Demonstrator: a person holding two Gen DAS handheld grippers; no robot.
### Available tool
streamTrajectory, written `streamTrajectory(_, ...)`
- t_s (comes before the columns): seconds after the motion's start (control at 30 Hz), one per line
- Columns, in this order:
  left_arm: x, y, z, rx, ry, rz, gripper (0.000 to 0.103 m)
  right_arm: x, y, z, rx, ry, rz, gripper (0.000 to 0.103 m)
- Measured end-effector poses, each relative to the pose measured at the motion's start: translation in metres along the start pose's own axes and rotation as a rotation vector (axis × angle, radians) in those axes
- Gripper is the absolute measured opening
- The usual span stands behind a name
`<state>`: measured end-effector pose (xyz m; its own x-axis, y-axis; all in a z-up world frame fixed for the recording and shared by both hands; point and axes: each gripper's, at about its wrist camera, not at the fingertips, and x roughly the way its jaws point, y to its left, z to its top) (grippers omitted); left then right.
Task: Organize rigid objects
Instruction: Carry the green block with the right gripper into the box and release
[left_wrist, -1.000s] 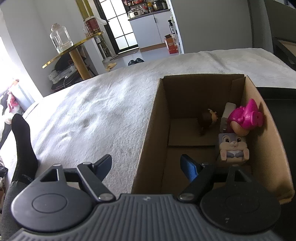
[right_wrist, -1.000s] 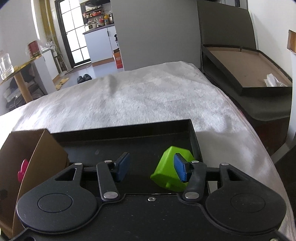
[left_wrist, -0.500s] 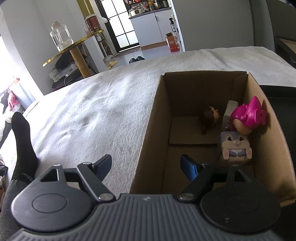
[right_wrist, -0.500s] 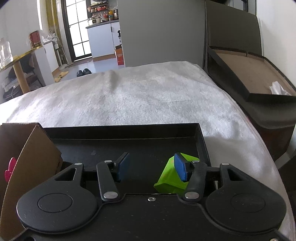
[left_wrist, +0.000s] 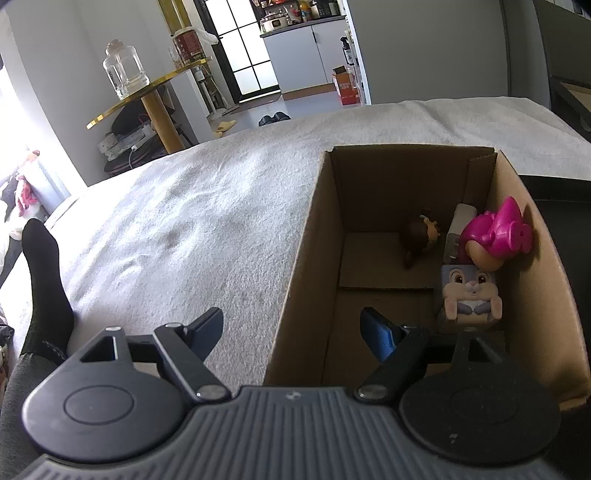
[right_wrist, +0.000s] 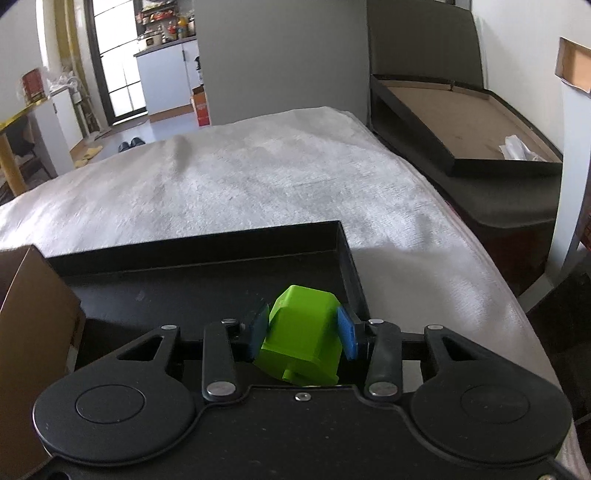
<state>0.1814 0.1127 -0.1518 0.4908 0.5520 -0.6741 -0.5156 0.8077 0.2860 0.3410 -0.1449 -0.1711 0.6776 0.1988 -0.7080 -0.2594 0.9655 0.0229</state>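
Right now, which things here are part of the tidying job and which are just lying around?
Part of the job:
green block, right gripper closing on it
black tray
cardboard box
bunny cube
pink toy
brown figure

Lying about:
glass jar
red tin
shoes

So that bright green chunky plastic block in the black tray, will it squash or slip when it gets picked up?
The bright green plastic block probably stays stiff: its flat faces and edges look undeformed between the closing right gripper. Those smooth faces might slip a little. It looks light, likely hollow, though I cannot tell for sure.
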Motion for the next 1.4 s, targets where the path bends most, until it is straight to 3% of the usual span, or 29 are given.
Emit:
streamTrajectory(0.27,-0.003,-0.001,-0.001,0.002,-0.005,-0.006,0.080,-0.014,0.009,-0.010,-0.043,0.044,0.061,0.042)
streamTrajectory(0.57,-0.003,0.000,-0.001,-0.012,-0.003,-0.010,0.080,-0.005,-0.006,-0.010,0.082,0.126,0.113,0.052)
streamTrajectory(0.77,-0.002,0.001,-0.001,-0.013,0.003,-0.017,0.080,0.004,-0.010,-0.016,0.136,0.194,0.141,0.050)
streamTrajectory(1.4,-0.010,0.000,-0.004,-0.013,-0.003,-0.042,0.080,-0.048,0.010,-0.013,0.060,0.109,0.149,0.050)
